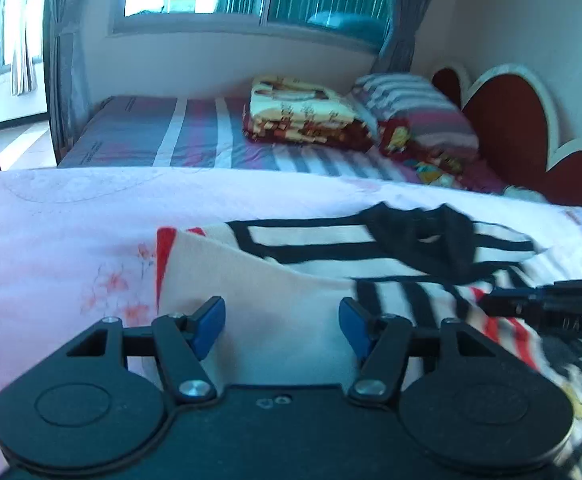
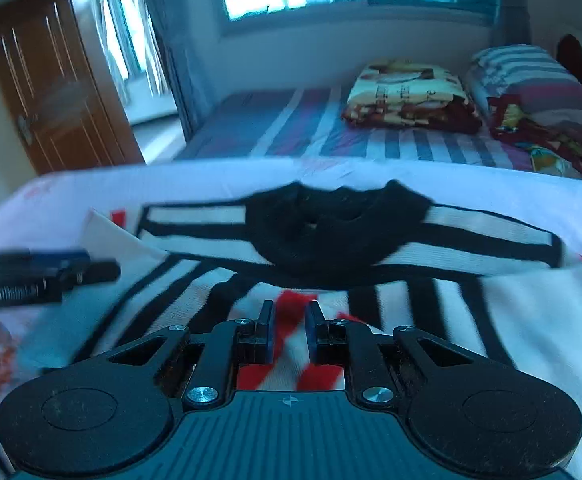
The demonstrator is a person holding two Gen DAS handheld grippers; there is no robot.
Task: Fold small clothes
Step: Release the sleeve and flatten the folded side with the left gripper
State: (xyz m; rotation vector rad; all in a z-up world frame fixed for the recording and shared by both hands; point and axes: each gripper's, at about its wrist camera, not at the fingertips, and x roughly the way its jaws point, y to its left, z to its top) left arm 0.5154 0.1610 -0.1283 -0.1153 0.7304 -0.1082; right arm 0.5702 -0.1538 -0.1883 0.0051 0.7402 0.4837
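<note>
A small white shirt with black stripes, a black collar and red marks (image 1: 371, 256) lies on a pink floral sheet (image 1: 51, 232). Its left side is folded over, showing plain white cloth. My left gripper (image 1: 282, 322) is open over that white fold, blue pads apart, holding nothing. My right gripper (image 2: 289, 326) hovers over the shirt's middle (image 2: 331, 248), its jaws narrowly apart with red-and-white cloth seen between them; I cannot tell whether they pinch it. Each gripper shows at the edge of the other's view, the right one (image 1: 547, 304) and the left one (image 2: 43, 272).
A second bed with a striped sheet (image 1: 179, 132) stands behind. A folded patterned blanket (image 1: 303, 112) and a striped pillow (image 1: 415, 108) lie on it. A red heart headboard (image 1: 507, 120) is at right, a wooden door (image 2: 51, 88) at left.
</note>
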